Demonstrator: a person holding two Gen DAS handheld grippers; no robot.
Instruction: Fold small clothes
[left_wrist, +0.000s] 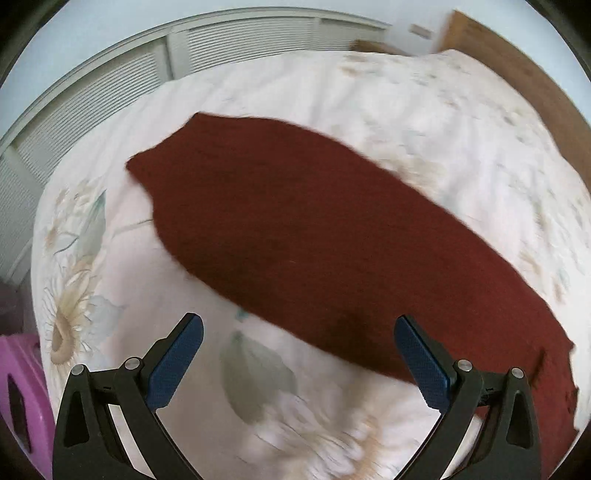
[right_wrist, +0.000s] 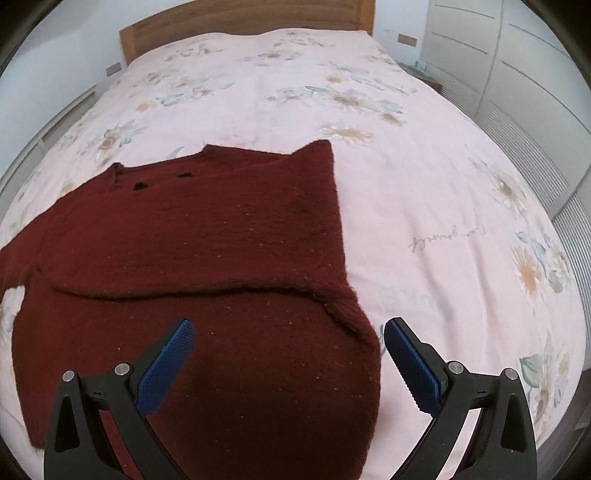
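Sweater (right_wrist: 207, 258): lay flat on the bed (right_wrist: 424, 206), part folded.
Handling: likely soft, limp, light knit.
Hold: sweater's near right corner.
Left gripper (left_wrist: 298, 356): released, empty.
Right gripper (right_wrist: 288, 360): released, over that corner.

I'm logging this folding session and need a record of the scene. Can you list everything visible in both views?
sweater: one, dark red knit, lying flat on the bed, partly folded
bedspread: one, pale pink with a flower print, covering the bed
headboard: one, brown wood, far end of the bed
louvred doors: several, white, along the wall
stool: one, purple plastic, beside the bed
left gripper: one, black with blue pads, open, empty
right gripper: one, black with blue pads, open over the sweater's edge
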